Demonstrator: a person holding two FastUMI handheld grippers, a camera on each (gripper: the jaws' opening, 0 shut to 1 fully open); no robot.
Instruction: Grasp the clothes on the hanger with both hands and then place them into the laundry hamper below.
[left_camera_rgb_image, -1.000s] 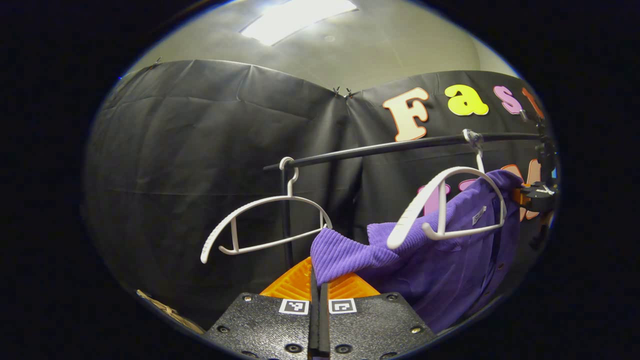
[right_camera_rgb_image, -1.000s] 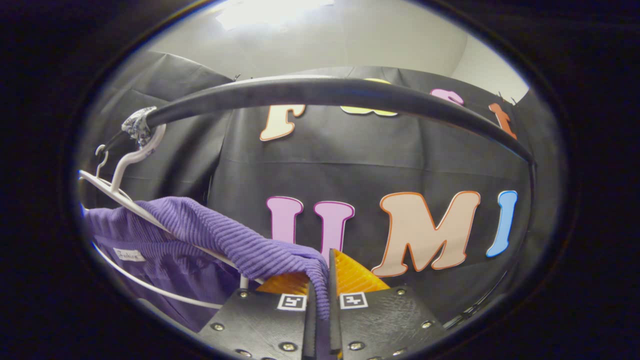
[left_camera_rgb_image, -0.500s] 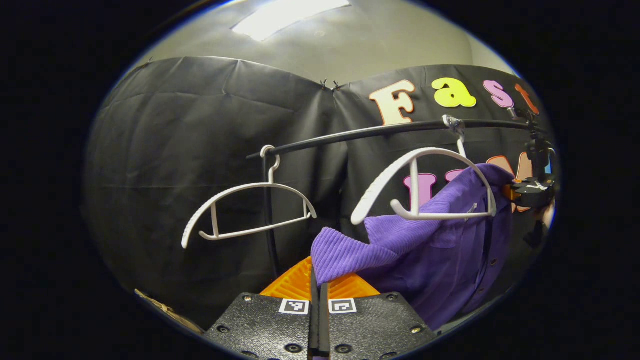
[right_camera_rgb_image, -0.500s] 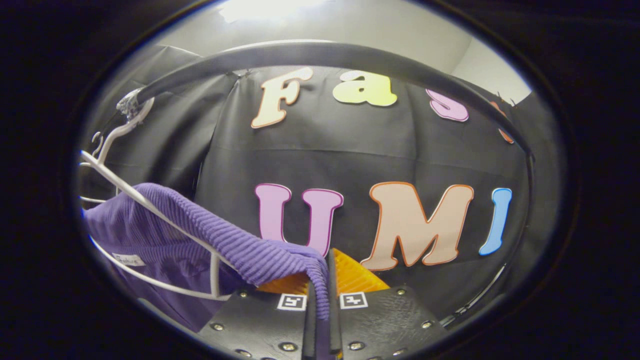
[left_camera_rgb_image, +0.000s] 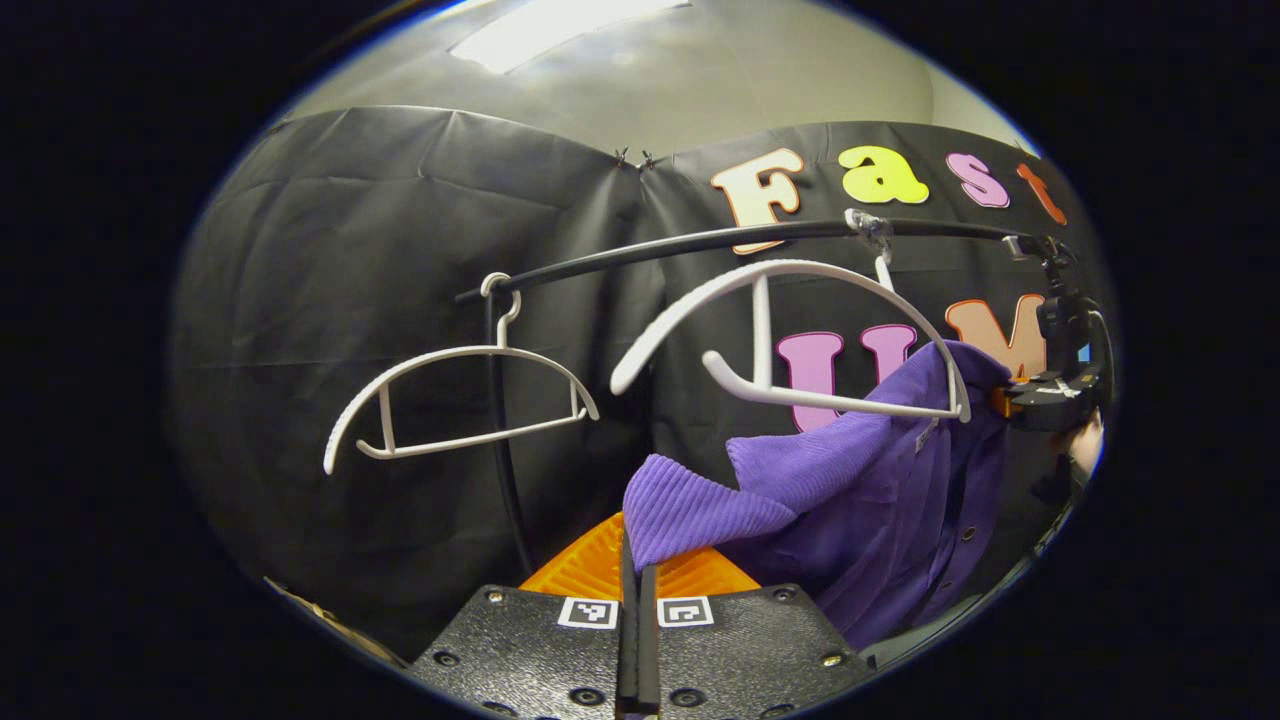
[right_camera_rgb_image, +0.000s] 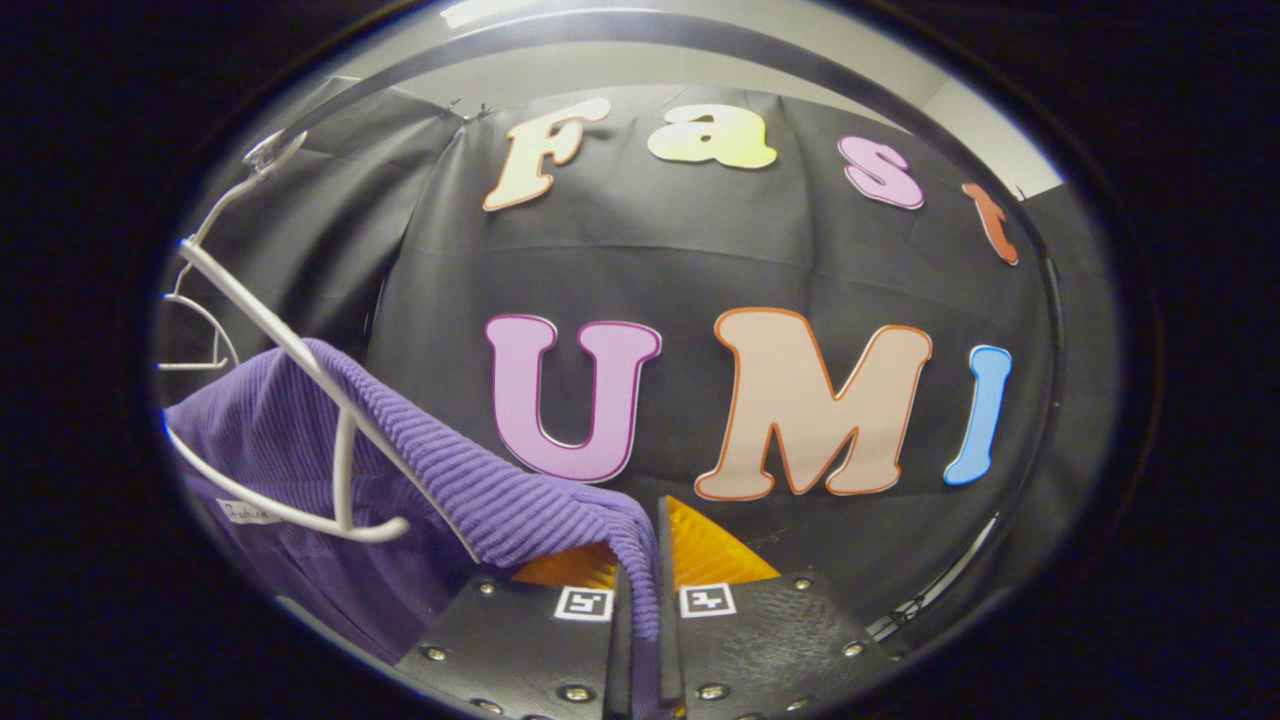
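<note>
1. Since a second ago, both views are sitting lower under the rail (left_camera_rgb_image: 700, 245): the rail and the hangers are showing higher up, and the shirt (left_camera_rgb_image: 900, 500) is sliding down off its hanger (left_camera_rgb_image: 790, 340), whose near arm is now sticking out bare above the cloth.
2. In the left gripper view, the left tongs (left_camera_rgb_image: 637, 590) are clenching a ribbed purple corner of the shirt between their closed orange fingers (left_camera_rgb_image: 580, 565).
3. From that pinch the shirt is stretching up and to the right, passing under the hanger's lower bar and hanging down in a loose fold with buttons showing.
4. At the far right of that view, the right tongs (left_camera_rgb_image: 1005, 400) are gripping the shirt's other shoulder, just beside the hanger's far end, with a hand (left_camera_rgb_image: 1085, 445) showing behind them.
5. An empty hanger (left_camera_rgb_image: 460, 400) is hanging further left on the rail, next to the rail's upright post (left_camera_rgb_image: 505, 450), well apart from the shirt.
6. In the right gripper view, the right tongs (right_camera_rgb_image: 657, 600) are closing on a ribbed edge of the shirt (right_camera_rgb_image: 300, 470), which is running down into the slit between the fingers (right_camera_rgb_image: 710, 550).
7. There the shirt is draping leftward over the white hanger (right_camera_rgb_image: 310, 420), which is tilting, its hook (right_camera_rgb_image: 265, 155) reaching up to the rail (right_camera_rgb_image: 700, 40).
</note>
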